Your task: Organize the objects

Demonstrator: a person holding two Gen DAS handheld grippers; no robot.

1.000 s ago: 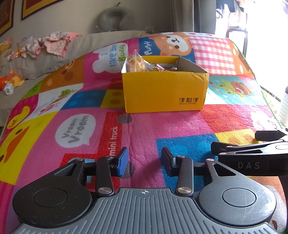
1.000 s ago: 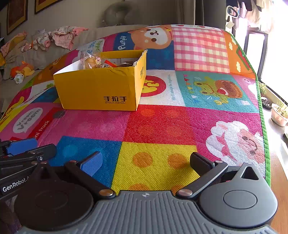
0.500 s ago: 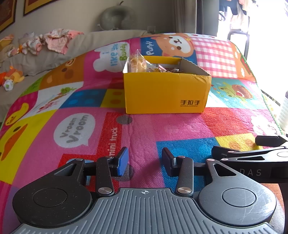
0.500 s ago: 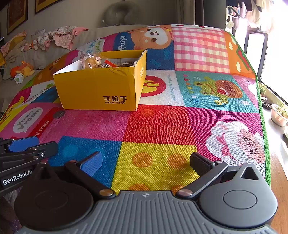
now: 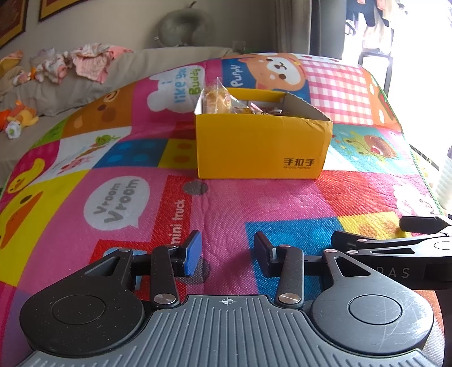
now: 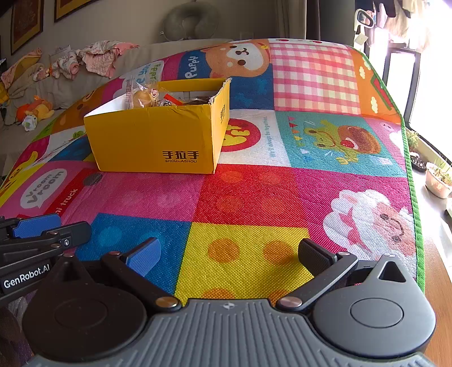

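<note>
Nothing moved; yellow box (image 6: 152,141) reads "SHOULASHOU", mat (image 6: 254,197) "Vroom Vroom".

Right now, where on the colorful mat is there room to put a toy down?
The mat is bare between the yellow box and both grippers, and right of the box out to the green edge. Only the box is crowded: wrapped snacks fill it.

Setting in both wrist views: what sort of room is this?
Probably a home living room or family room. A colourful children's play mat covers the surface, a sofa strewn with clothes and a plush toy stands behind it, and framed pictures hang on the wall.
</note>
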